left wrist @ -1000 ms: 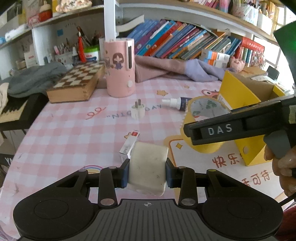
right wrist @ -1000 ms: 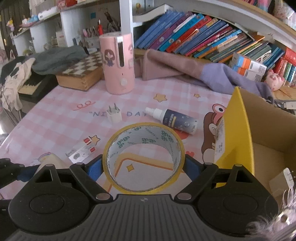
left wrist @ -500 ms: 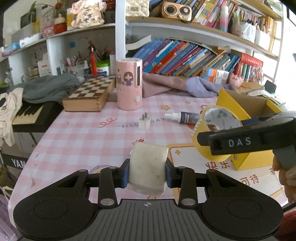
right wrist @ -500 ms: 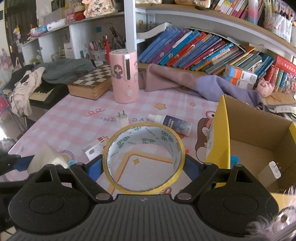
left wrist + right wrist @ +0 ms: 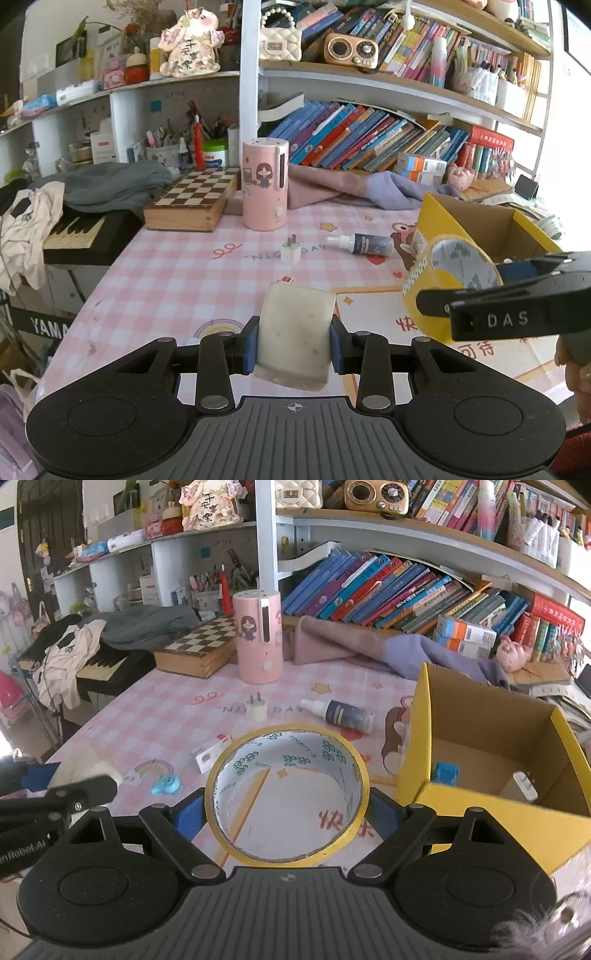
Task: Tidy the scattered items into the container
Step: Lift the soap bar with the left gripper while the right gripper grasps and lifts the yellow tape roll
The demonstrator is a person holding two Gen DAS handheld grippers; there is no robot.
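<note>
Both grippers have risen since a second ago, so the table now lies further beneath them and more of the shelves shows above. The left gripper (image 5: 294,341) is clamped on a pale, soap-like block (image 5: 295,339), held upright between its jaws. The right gripper (image 5: 287,814) pinches a roll of yellow tape (image 5: 287,794) by its sides, with the open yellow box (image 5: 476,805) just to the right of its jaws and slightly ahead.

Judging by what lies where, the tidying is partly done: a blue piece (image 5: 446,773) and a small white item (image 5: 524,790) already sit in the box. Ahead of the jaws, a plug adapter (image 5: 257,709), a spray bottle (image 5: 338,712), a small flat packet (image 5: 212,749) and a little blue object (image 5: 166,785) are left on the tablecloth.

Readable writing: "DAS" on the right gripper's side in the left view, "YAMA" on the keyboard (image 5: 74,236) far to the left, and "NI… DAY" printed on the cloth.
</note>
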